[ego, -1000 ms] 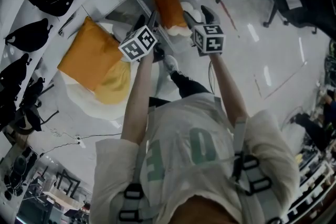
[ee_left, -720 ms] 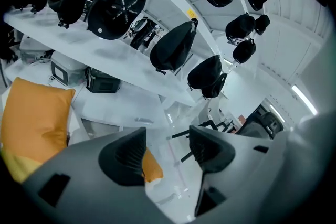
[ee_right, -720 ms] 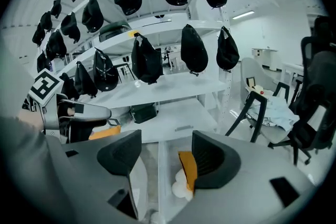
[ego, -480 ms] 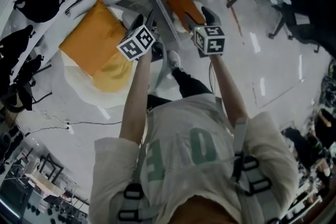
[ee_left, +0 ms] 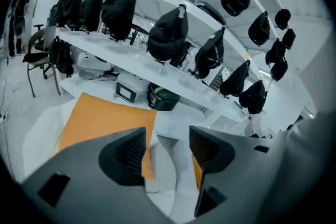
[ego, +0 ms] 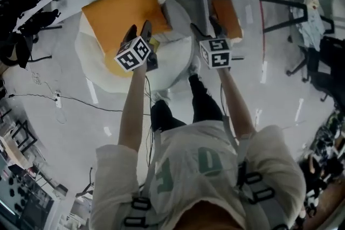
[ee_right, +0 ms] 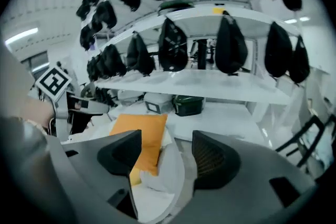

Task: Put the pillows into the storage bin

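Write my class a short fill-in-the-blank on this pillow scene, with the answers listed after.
The left gripper and right gripper both have jaws that are ___, holding nothing.
The top pillow on the pile is coloured ___.
The bags along the shelves are all ___.
Missing words: open; orange; black.

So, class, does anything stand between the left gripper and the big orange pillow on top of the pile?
Nothing visible does. The left gripper, jaws apart and empty, hangs over the near edge of the orange pillow, with only open air between them.
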`<control>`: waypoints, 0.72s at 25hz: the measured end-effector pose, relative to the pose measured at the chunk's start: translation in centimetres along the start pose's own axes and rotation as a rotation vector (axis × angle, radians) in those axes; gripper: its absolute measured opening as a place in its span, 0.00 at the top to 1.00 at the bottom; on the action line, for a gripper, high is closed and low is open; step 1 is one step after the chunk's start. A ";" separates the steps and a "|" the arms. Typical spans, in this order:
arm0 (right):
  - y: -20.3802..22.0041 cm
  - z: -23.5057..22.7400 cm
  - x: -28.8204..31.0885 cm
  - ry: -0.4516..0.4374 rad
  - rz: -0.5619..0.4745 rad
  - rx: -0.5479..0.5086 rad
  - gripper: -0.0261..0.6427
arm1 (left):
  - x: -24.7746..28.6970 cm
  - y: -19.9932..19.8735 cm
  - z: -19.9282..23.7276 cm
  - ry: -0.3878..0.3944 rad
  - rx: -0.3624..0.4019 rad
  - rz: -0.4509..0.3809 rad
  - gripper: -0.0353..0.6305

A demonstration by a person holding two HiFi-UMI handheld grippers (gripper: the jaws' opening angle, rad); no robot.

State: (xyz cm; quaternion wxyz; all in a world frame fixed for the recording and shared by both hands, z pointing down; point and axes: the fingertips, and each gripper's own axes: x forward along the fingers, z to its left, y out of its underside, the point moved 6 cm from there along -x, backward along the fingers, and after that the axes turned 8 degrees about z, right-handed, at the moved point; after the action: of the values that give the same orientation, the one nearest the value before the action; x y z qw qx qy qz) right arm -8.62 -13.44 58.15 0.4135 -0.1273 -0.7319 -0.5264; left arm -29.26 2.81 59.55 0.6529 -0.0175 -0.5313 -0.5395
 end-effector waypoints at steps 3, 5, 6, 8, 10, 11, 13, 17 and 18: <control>0.4 6.0 5.8 -0.051 0.032 -0.106 0.55 | 0.1 0.5 8.6 -0.014 0.023 -0.002 0.56; 2.2 9.2 10.2 -0.059 0.059 -0.112 0.55 | 1.2 2.4 14.9 -0.050 0.073 0.023 0.55; 3.5 10.4 12.4 -0.053 0.071 -0.115 0.55 | 2.0 3.6 18.3 -0.076 0.102 0.037 0.55; 5.8 13.1 17.4 -0.051 0.087 -0.123 0.55 | 3.7 5.6 25.9 -0.128 0.141 0.057 0.55; 8.0 15.5 22.6 -0.065 0.103 -0.107 0.55 | 5.2 6.9 33.5 -0.184 0.130 0.063 0.56; 9.3 16.2 24.9 -0.068 0.117 -0.083 0.55 | 6.0 7.7 36.9 -0.217 0.104 0.060 0.56; 12.0 16.7 29.2 -0.066 0.151 -0.002 0.55 | 7.6 9.9 42.7 -0.283 0.030 0.052 0.55; 15.7 16.6 35.2 -0.032 0.212 0.140 0.55 | 11.0 13.8 49.2 -0.308 -0.073 0.069 0.55; 16.1 16.6 35.9 -0.006 0.210 0.140 0.55 | 12.0 14.4 50.0 -0.295 -0.083 0.082 0.55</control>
State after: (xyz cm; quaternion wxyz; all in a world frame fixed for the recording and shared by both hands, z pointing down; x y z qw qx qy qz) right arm -28.84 -1.19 93.71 0.4721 -0.1757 -0.7507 -0.4274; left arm -54.37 30.36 97.74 0.5880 -0.1449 -0.5975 -0.5256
